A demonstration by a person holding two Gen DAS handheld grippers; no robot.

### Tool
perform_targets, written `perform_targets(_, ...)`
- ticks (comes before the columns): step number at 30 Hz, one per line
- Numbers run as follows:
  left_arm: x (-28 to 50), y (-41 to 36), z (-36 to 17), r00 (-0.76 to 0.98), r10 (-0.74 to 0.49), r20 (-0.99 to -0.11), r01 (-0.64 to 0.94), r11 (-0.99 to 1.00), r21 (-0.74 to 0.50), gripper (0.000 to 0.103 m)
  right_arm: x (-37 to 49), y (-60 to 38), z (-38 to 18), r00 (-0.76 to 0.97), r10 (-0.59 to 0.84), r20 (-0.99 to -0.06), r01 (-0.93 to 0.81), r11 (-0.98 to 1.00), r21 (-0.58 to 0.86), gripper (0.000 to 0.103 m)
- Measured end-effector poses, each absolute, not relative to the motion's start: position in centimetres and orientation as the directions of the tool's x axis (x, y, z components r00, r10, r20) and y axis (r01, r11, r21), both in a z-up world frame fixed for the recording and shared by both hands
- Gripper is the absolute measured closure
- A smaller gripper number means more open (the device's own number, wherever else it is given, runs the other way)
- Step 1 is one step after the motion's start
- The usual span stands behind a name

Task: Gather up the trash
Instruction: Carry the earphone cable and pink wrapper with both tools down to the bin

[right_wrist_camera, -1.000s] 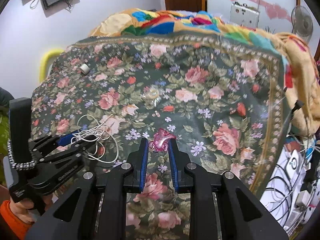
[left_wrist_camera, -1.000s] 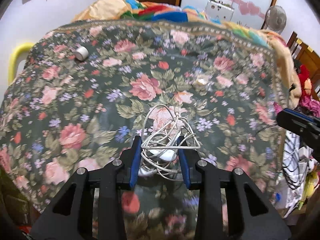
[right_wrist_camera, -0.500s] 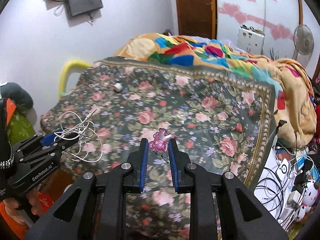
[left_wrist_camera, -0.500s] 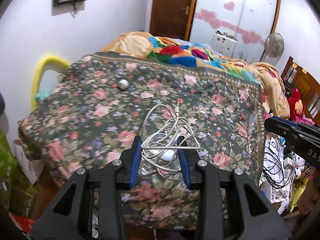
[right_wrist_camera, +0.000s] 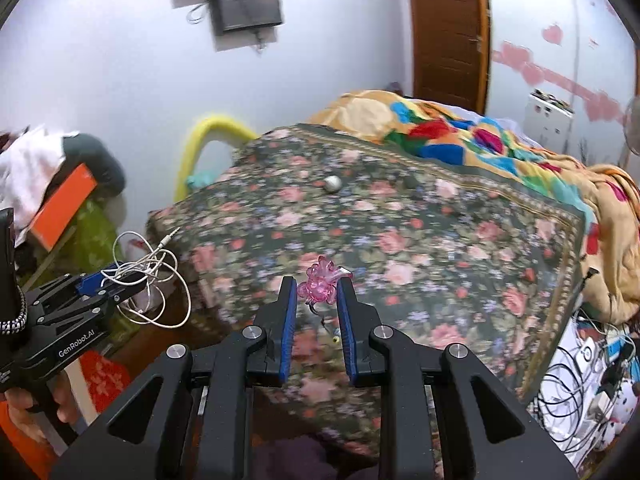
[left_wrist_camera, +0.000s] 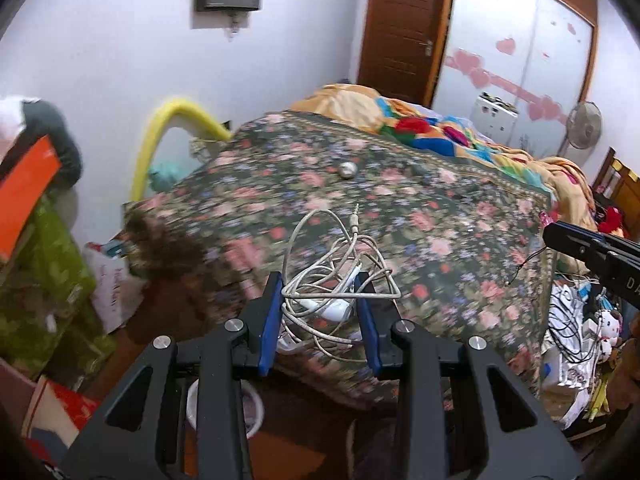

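My left gripper (left_wrist_camera: 320,292) is shut on a tangle of white earphone cable (left_wrist_camera: 332,284) and holds it in the air off the near edge of the floral bed (left_wrist_camera: 420,216). It also shows at the left of the right wrist view (right_wrist_camera: 116,276) with the cable (right_wrist_camera: 148,276) hanging from it. My right gripper (right_wrist_camera: 317,292) is shut on a small pink plastic trinket (right_wrist_camera: 320,280), lifted above the bed's near side (right_wrist_camera: 400,240). A small silver roll (left_wrist_camera: 347,169) lies far back on the bed and shows in the right wrist view too (right_wrist_camera: 333,184).
A white bucket (left_wrist_camera: 224,408) stands on the floor below my left gripper. Green and orange boxes (left_wrist_camera: 36,240) are stacked at the left. A yellow tube (left_wrist_camera: 168,132) arches by the wall. Cables and toys (right_wrist_camera: 592,368) clutter the floor at the right. A colourful quilt (right_wrist_camera: 460,132) covers the bed's far end.
Both grippers have pulled back and up from the bed with their loads. The bed now looks farther off, and the floor, boxes and white bucket have come into view.
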State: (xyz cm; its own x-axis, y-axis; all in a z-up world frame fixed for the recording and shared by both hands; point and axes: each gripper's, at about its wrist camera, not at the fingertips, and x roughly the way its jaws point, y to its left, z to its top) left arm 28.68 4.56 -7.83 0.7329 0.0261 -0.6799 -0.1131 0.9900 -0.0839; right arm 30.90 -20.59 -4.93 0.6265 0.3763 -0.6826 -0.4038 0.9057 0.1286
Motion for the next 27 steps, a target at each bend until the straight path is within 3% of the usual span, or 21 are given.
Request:
perform_targets(15, 17.8, 16.8, -11.1, 0.69, 0.169, -0.704, -0.333, 0.937, -0.101, 0.068, 24.6, -7.2, -7.8, 0.478, 0.492, -0.728, -0.618, 0.777, 0.12, 0.085)
perform_targets(27, 16.0, 22.9, -18.0, 0.573, 0.182, -0.799, -0.446, 0.887, -0.118, 0.068, 23.3, 2.8, -13.7, 0.297, 0.462, -0.836, -0.724, 0.68, 0.118, 0.085)
